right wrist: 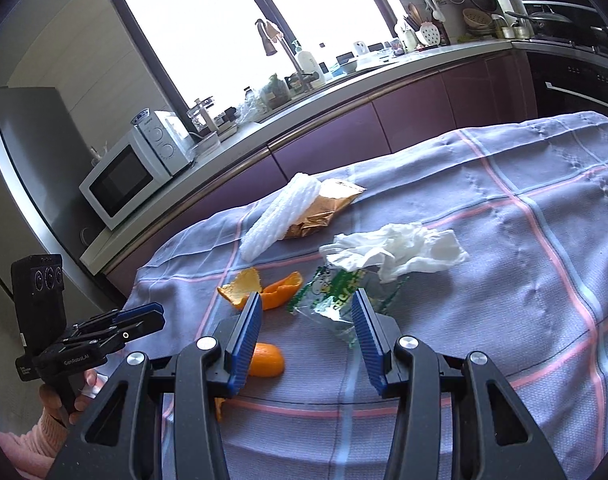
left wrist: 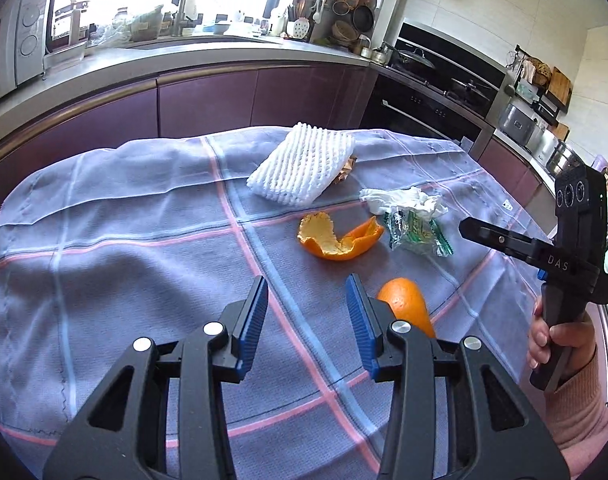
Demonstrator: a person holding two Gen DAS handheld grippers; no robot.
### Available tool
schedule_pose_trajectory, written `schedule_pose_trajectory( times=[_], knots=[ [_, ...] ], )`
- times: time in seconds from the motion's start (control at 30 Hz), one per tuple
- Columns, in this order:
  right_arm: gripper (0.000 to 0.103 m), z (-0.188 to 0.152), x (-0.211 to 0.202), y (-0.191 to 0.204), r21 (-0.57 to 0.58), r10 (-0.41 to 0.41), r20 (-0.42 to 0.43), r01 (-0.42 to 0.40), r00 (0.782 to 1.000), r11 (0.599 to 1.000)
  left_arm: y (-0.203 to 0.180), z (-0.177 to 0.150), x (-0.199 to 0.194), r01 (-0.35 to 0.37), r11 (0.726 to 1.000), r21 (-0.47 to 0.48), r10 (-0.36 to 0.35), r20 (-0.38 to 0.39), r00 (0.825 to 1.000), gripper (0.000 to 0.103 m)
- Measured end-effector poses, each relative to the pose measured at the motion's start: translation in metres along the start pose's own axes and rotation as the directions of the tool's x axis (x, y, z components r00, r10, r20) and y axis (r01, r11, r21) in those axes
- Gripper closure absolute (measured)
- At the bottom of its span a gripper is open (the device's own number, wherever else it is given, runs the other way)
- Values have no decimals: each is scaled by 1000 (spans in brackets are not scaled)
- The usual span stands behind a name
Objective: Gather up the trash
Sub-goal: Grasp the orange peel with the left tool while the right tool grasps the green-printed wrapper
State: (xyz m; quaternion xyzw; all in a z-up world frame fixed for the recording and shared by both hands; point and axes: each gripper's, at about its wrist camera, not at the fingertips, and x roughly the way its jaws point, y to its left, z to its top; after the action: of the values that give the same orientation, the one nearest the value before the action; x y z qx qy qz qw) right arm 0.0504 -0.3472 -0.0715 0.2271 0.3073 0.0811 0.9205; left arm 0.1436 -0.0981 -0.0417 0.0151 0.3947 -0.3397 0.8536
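Trash lies on a purple checked tablecloth (left wrist: 136, 248). There is a white foam net (left wrist: 302, 164) over a brown wrapper (left wrist: 346, 170), a crumpled tissue (left wrist: 404, 200), a clear green-printed wrapper (left wrist: 416, 234), a curled orange peel (left wrist: 336, 238) and a second peel piece (left wrist: 406, 304). My left gripper (left wrist: 307, 284) is open with only cloth between its fingers, and the second peel is just to its right. My right gripper (right wrist: 307, 300) is open above the near end of the clear wrapper (right wrist: 336, 304). The tissue (right wrist: 404, 252) and the curled peel (right wrist: 264, 288) lie just beyond it.
In each wrist view the other gripper comes in from the side: the right gripper (left wrist: 468, 227) and the left gripper (right wrist: 156, 314), each held by a hand (left wrist: 552, 340). A purple-fronted counter (left wrist: 224, 92) with a microwave (right wrist: 124, 180) runs behind the table. A stove (left wrist: 436, 68) stands at the right.
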Motion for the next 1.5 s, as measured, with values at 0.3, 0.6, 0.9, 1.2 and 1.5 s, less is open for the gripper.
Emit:
schedule_pose_trajectory(
  times=[0.3,0.6,0.9,1.2,1.5],
  knots=[
    [57,3,18,-24,61,-4,-49,7,999,998,-1,22,49,29,998,-57,-33,-81,996,63],
    [51,5,34,-30,96,2,-98,7,995,995,7,31,89,45,991,-129,-64,-148,987,63],
    [70,5,42,-31,110,34,-133,-19,991,994,2,37,103,44,989,-144,-67,-159,985,81],
    [97,2,30,-20,84,72,-103,-63,992,994,2,30,93,35,989,-146,-56,-141,988,96],
    [99,5,12,6,26,126,-59,-125,990,992,1,24,47,19,992,-128,-27,-61,998,97]
  ],
)
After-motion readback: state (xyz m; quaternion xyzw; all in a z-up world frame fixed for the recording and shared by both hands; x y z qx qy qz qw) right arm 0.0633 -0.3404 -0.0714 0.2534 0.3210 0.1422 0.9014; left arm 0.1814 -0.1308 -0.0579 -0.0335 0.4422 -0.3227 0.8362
